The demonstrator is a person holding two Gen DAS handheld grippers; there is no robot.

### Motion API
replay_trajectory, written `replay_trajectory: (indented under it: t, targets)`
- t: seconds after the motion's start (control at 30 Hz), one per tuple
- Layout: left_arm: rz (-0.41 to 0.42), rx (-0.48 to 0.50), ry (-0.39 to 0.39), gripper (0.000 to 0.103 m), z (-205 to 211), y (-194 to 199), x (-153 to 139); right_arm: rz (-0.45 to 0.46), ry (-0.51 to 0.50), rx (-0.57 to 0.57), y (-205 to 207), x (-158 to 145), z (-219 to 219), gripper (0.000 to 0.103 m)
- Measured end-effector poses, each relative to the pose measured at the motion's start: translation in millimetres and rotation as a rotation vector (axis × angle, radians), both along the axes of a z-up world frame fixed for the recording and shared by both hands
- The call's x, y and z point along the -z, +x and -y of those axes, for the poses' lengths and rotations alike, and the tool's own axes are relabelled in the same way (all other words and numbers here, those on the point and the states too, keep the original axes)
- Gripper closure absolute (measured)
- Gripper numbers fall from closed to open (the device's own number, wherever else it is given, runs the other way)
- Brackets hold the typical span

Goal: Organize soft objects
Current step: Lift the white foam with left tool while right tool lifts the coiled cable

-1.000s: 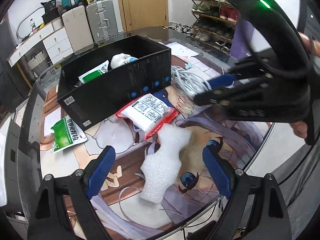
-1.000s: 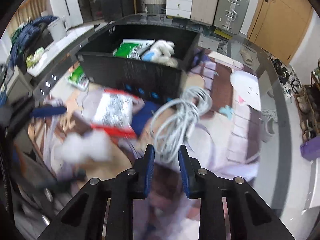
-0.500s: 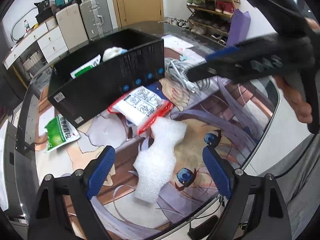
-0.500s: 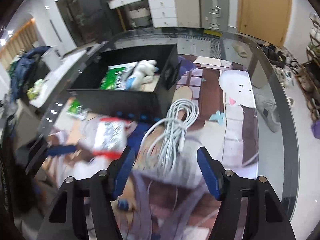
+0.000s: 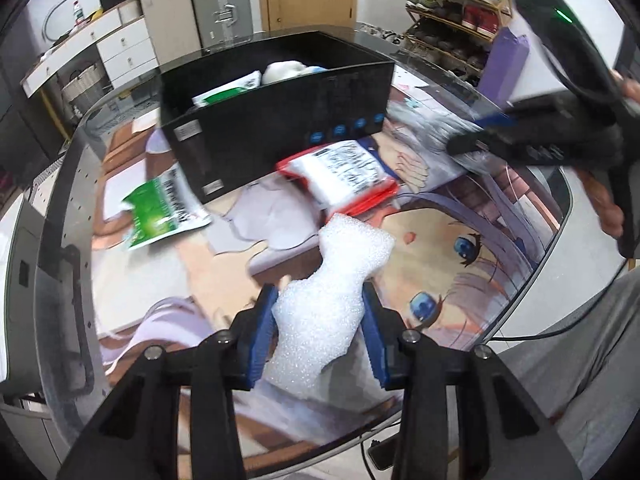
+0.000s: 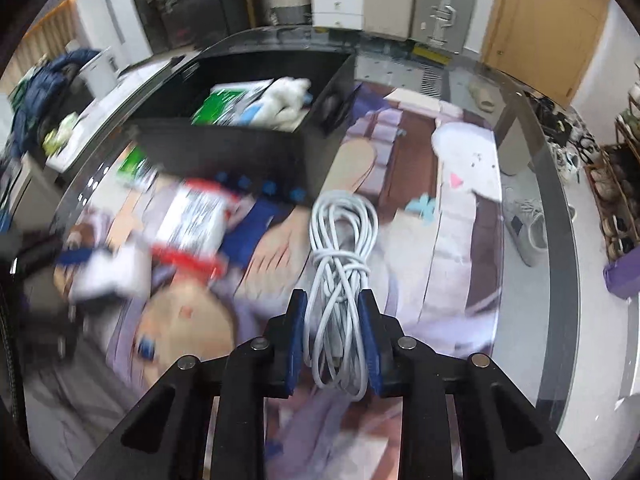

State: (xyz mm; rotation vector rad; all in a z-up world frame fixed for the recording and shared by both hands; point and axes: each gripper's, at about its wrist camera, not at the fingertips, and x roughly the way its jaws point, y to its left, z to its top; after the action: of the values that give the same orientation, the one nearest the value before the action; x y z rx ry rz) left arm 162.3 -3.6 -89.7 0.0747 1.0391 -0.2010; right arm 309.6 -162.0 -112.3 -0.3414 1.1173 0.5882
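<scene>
My left gripper [image 5: 318, 332] is shut on a white foam piece [image 5: 328, 292] on the printed mat. My right gripper [image 6: 332, 338] is shut on a coiled white cable [image 6: 340, 264]; it also shows at the right of the left wrist view [image 5: 472, 140]. A black box [image 5: 276, 120] stands behind, holding a green-and-white packet [image 6: 228, 102] and a white plush [image 6: 286, 98]. A red-edged white packet [image 5: 342, 176] lies in front of the box. A green packet [image 5: 164, 210] lies left of it.
The glass table's curved edge [image 5: 532, 280] runs close on the right. Suitcases [image 5: 220, 4] and drawers [image 5: 116, 48] stand behind the table. A shoe rack [image 5: 452, 8] is at the far right.
My left gripper moved forward and closed on the foam piece. My right gripper, shut a second ago, then wide open, came down over the cable and closed on it.
</scene>
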Motion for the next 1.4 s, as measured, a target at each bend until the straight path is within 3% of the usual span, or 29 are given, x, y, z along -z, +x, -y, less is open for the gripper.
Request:
replay_trajectory:
  t: [0.2, 0.37, 0.43, 0.47, 0.5, 0.9, 1.0, 1.13, 1.33, 1.4]
  targets:
    - [-0.02, -0.113, -0.016, 0.063, -29, 11, 5, -0.039, 0.034, -0.078, -22, -2, -9, 0.076]
    - [-0.041, -0.159, -0.097, 0.061, -41, 20, 11, -0.032, 0.018, -0.11, -26, -3, -23, 0.076]
    - [-0.048, -0.141, -0.093, 0.045, -38, 19, 12, -0.036, 0.021, -0.11, -26, -4, -26, 0.074]
    - [-0.058, -0.13, -0.08, 0.032, -34, 19, 14, -0.033, 0.019, -0.11, -26, -4, -27, 0.073]
    - [-0.059, -0.123, -0.073, 0.03, -31, 17, 14, -0.029, 0.016, -0.111, -25, -3, -28, 0.072]
    - [-0.084, -0.019, 0.004, 0.028, 3, 12, 12, -0.004, 0.015, -0.087, -14, -3, -29, 0.068]
    - [-0.084, 0.001, -0.027, 0.028, 4, 8, 9, -0.002, 0.014, -0.092, -16, -3, -28, 0.068]
    - [-0.057, -0.033, -0.052, 0.028, -9, 12, 0, 0.001, 0.012, -0.089, -14, -3, -29, 0.068]
    - [-0.059, -0.05, -0.012, 0.028, -15, 30, 7, 0.004, -0.011, -0.102, -11, 4, -37, 0.061]
    - [-0.056, -0.048, 0.007, 0.032, -11, 30, 9, -0.001, -0.012, -0.102, -10, 5, -39, 0.061]
